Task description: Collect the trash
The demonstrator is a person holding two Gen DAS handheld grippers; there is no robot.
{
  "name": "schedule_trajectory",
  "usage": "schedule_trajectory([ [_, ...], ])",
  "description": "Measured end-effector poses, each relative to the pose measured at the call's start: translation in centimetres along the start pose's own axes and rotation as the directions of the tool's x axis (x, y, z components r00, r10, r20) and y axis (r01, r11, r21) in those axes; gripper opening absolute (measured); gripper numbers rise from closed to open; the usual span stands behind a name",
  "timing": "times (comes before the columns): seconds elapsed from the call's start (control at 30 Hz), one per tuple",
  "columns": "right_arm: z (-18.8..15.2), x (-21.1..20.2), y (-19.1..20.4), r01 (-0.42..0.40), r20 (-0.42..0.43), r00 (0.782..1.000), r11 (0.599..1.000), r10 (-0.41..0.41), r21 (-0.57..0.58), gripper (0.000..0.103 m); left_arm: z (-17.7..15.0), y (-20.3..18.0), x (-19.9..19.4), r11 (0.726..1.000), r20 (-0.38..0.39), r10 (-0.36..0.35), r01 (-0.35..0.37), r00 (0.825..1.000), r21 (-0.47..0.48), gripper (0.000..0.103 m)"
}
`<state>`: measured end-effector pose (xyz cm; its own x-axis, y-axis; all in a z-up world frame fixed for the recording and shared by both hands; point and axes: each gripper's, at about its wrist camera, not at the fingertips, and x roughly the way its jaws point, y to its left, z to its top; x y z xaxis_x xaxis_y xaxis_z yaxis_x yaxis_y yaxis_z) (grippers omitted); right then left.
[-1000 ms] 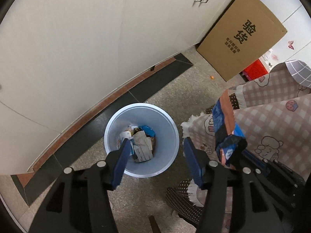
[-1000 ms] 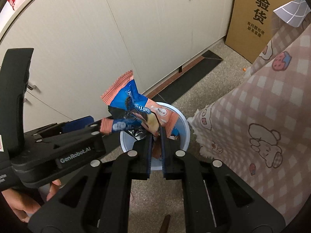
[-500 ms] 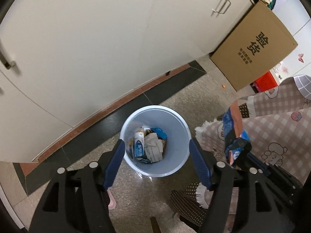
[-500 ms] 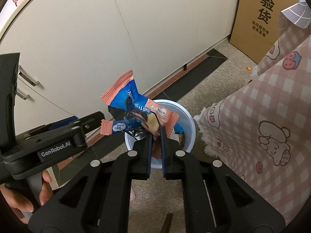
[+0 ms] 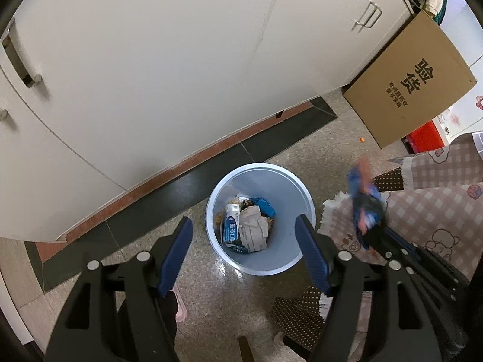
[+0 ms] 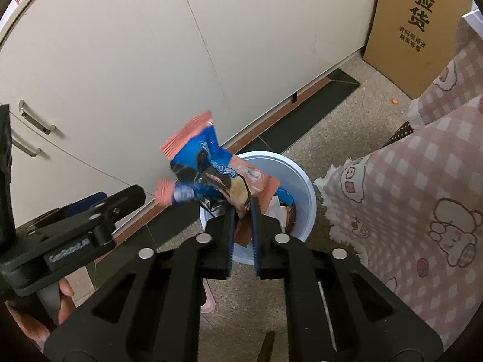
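Snack wrappers [image 6: 211, 175] sit between the right gripper [image 6: 243, 211] jaws, which are opening, above the bin [image 6: 305, 181]. We should let them fall fully inside; the left gripper [image 5: 243, 229] hangs released, empty.

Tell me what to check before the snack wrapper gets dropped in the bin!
1. Wrapper above the bin: ok. In the right wrist view the snack wrapper hangs in front of the bin opening.
2. Right gripper letting go: its jaws are opening, with the wrapper's bottom edge between them; whether the pads press it: cannot tell.
3. Left gripper out of the way: ok. It is open, holds nothing and sits to the left of the wrapper.
4. Room in the bin: ok. The trash lies low inside, with bare wall above it.
5. Tablecloth clear of the bin: ok, beside it, not over the opening.
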<state>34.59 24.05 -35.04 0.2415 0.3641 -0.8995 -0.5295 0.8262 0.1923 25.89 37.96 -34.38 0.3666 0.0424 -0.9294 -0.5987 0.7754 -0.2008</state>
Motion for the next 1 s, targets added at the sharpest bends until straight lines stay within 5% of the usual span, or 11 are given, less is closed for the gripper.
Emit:
schedule_trajectory([
  [0.13, 0.0, 0.7, -0.3, 0.011, 0.000, 1.000, 1.000, -0.011, 0.003, 0.042, -0.1, 0.3, 0.2, 1.000, -0.002, 0.002, -0.002, 1.000, -0.003, 0.069],
  [0.4, -0.6, -0.4, -0.1, 0.021, 0.005, 1.000, 1.000, -0.021, -0.012, 0.044, -0.3, 0.1, -0.9, 1.000, 0.009, -0.012, 0.012, 1.000, -0.007, 0.069],
  [0.7, -1.0, -9.3, 2.4, 0.076, 0.141, 0.988, 0.994, -0.064, -0.080, 0.051, -1.2, -1.7, -8.6, 0.998, 0.122, -0.051, 0.047, 0.991, 0.037, 0.072],
  [0.83, -1.5, -15.9, 3.3, 0.094, 0.241, 0.968, 0.992, -0.071, -0.085, 0.059, -1.9, -2.9, -14.3, 0.995, 0.224, -0.080, 0.066, 0.971, 0.070, 0.076],
  [1.0, -3.4, -25.1, 3.3, 0.111, 0.377, 0.923, 0.991, -0.075, -0.074, 0.068, -4.2, -5.6, -22.9, 0.984, 0.365, -0.129, 0.074, 0.922, 0.160, 0.079],
])
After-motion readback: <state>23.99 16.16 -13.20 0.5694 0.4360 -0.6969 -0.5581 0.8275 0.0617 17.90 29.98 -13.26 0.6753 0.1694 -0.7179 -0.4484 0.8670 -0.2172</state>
